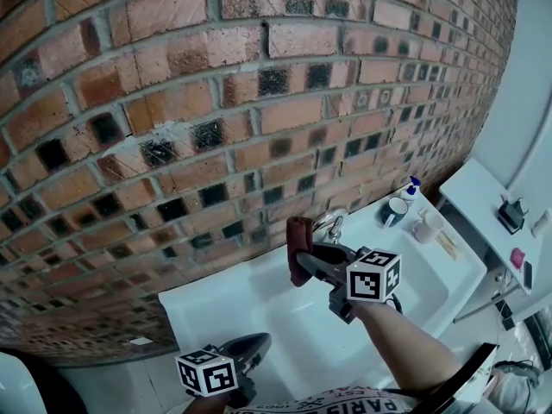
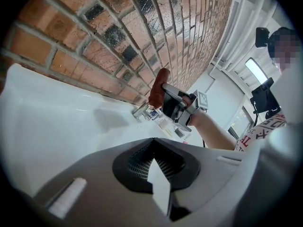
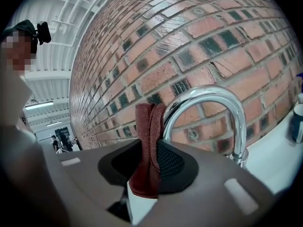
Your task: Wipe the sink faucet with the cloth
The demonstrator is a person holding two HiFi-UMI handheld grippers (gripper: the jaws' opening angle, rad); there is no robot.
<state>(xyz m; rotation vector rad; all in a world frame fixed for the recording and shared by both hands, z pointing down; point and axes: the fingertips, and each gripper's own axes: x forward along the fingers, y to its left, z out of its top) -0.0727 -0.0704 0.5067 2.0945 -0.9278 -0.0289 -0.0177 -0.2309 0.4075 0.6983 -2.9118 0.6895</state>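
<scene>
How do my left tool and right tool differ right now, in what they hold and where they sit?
The right tool is shut on the dark red cloth; the left tool is shut with nothing between its jaws. The right tool is raised beside the chrome faucet, with the cloth by the spout; the left tool sits low over the near side of the white sink, away from the faucet. Both carry a marker cube.

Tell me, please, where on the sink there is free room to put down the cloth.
The sink rim left of the faucet is bare, up to the wall; the basin is bare too. Right of the faucet it is crowded: mug, bottle, cup.
</scene>
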